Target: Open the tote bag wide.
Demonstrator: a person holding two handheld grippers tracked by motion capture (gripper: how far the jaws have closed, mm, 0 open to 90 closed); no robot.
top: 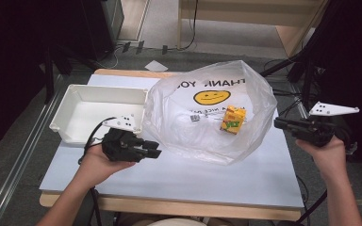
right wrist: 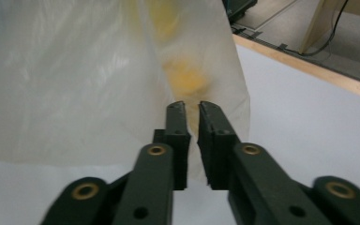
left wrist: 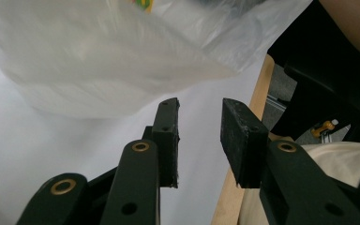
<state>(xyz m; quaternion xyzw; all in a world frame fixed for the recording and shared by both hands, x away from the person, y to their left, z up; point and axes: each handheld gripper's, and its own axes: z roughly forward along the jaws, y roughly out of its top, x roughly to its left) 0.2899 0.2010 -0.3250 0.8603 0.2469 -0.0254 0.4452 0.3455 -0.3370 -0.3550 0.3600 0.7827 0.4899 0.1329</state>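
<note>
bag (top: 207, 127): clear plastic, mid-table, smiley print reads reversed – rim puffed open
carton (top: 233, 119): yellow, inside bag, blurred through film
left gripper (top: 153, 149): released, nothing between pads, just beside bag's near-left edge
right gripper (right wrist: 192, 107): nearly clenched, thin gap – grip on bag film hard to tell
bin (top: 75, 94): white, left of bag

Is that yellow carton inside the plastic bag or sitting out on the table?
Inside. The high view shows the yellow carton through the clear plastic bag, whose film surrounds it.

A carton (top: 233, 119) lies in the bag (top: 179, 127), seemingly right of the tub (top: 75, 96).
</note>
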